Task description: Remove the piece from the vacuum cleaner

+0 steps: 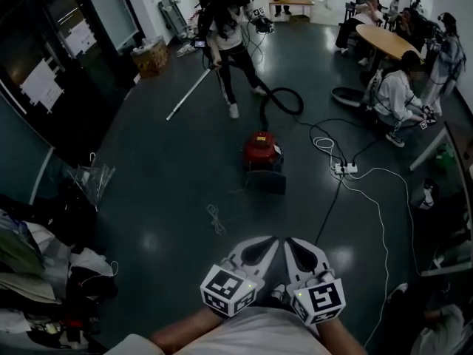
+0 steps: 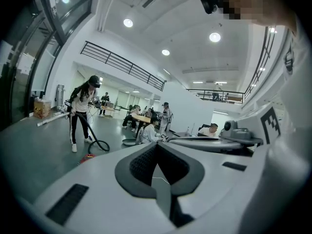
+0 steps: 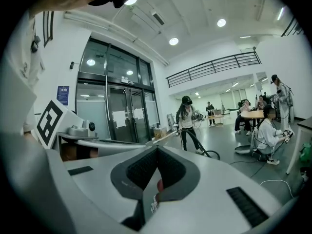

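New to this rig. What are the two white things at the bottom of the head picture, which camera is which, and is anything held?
No robot: a person wears a head camera and holds a two-jaw gripper in each hand: left gripper, right gripper, close to the body. The other two pictures come from cameras on those grippers, looking along their jaws. Both pairs of jaws are shut, holding nothing. On the floor ahead stands the red vacuum cleaner; its black hose runs to another person standing beyond it.
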`<state>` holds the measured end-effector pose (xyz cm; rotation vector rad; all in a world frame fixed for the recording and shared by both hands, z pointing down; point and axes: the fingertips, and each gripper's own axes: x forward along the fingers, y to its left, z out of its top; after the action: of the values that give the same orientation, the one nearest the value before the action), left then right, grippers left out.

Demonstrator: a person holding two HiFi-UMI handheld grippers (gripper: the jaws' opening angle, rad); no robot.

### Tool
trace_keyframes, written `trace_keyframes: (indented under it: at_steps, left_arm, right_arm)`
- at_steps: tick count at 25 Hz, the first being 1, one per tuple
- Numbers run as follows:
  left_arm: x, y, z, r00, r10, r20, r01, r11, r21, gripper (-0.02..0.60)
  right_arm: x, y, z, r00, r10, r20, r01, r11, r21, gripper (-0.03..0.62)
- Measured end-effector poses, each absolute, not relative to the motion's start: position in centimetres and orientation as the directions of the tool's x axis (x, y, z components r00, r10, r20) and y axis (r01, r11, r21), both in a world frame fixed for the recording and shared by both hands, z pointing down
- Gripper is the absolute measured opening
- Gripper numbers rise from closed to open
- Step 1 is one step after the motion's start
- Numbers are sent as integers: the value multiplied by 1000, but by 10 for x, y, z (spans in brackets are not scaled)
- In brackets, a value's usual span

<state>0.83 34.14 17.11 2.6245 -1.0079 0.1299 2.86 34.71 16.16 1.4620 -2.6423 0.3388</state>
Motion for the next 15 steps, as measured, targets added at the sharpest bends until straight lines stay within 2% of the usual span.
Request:
trace_keyframes:
  at_steps: [15]
  left_arm:
    - [27,328,178,708,-672,220,-707,-666,239,5]
  right_arm:
    - [54,330,167,-581,-797,167,-813,555,-178,14]
